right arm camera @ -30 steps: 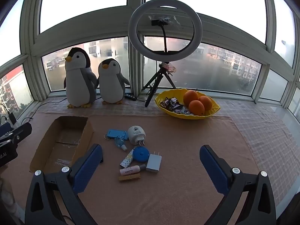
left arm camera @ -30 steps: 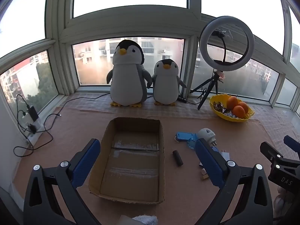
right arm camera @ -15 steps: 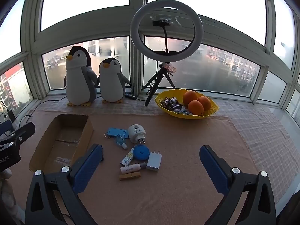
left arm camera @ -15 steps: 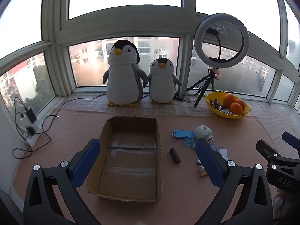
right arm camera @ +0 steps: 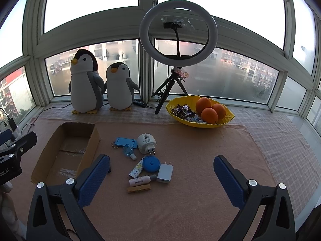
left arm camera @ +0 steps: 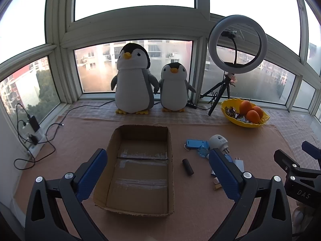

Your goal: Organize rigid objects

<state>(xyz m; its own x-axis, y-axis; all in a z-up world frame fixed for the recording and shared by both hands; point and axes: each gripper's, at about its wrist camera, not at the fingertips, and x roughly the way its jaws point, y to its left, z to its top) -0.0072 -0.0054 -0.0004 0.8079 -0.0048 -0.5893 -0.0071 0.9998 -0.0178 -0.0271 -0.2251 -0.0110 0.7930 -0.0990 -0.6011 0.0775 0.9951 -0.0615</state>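
Observation:
An empty open cardboard box sits on the pink mat. To its right lie small items: a black cylinder, a blue tag, a white plug-in device, a blue round case, a white charger, a small pink-white tube and a wooden clothespin. My left gripper is open and empty above the box. My right gripper is open and empty above the item pile.
Two plush penguins stand by the window. A ring light on a tripod and a yellow bowl of oranges and candy are at the back right. Cables and a power strip lie at the left.
Both views have shifted slightly, the left gripper drawing back a little from the box. Both grippers stay open and empty. No object has moved.

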